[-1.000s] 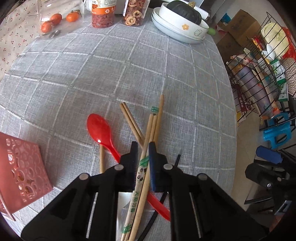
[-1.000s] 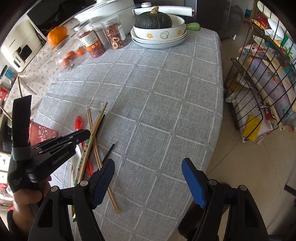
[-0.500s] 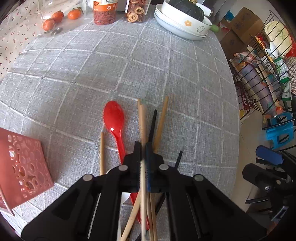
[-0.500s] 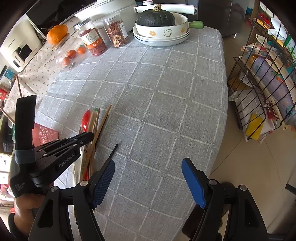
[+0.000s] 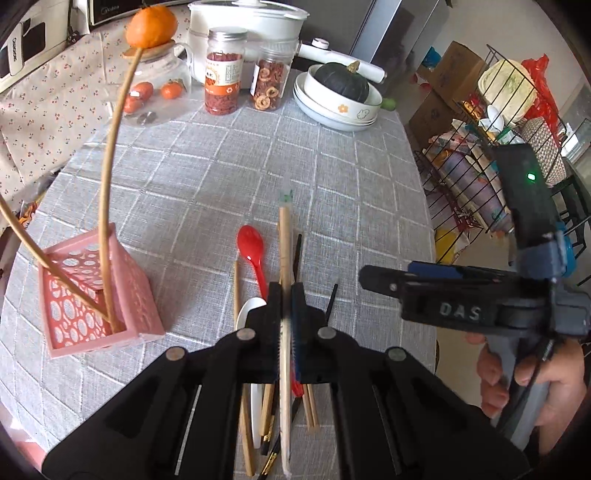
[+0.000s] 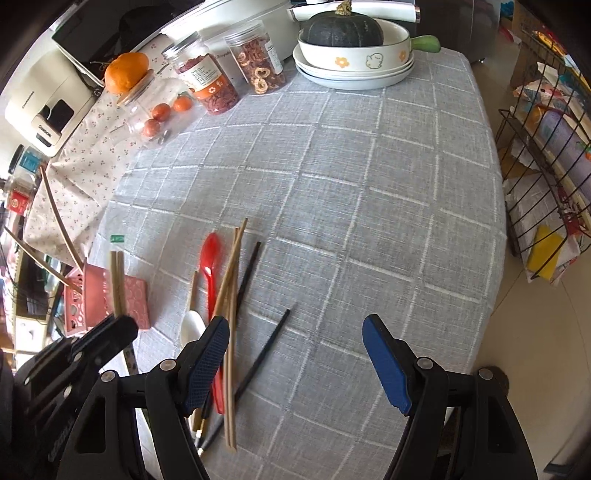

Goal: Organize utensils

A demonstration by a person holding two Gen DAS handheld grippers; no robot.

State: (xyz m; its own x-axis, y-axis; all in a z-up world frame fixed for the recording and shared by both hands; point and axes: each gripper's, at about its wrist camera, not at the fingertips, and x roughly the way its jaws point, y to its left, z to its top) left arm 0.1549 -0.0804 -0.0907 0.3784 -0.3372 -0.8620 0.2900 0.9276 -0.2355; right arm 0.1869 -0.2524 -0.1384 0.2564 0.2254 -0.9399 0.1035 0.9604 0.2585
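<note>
My left gripper is shut on a wrapped pair of wooden chopsticks and holds it above the table; the pair shows in the right wrist view beside the pink holder. The pink perforated holder stands at the left with two long wooden sticks in it. On the grey cloth lie a red spoon, a white spoon, loose wooden chopsticks and black chopsticks. My right gripper is open and empty, low over the table's near edge, right of the pile.
Jars of dried food, a glass jar with an orange on top, and stacked bowls holding a dark squash stand at the far edge. A wire rack stands off the table's right side.
My left gripper has risen with the wrapped chopsticks and drawn back, bringing the pink holder into fuller view. My right gripper has shifted left, closer to the pile, still open.
</note>
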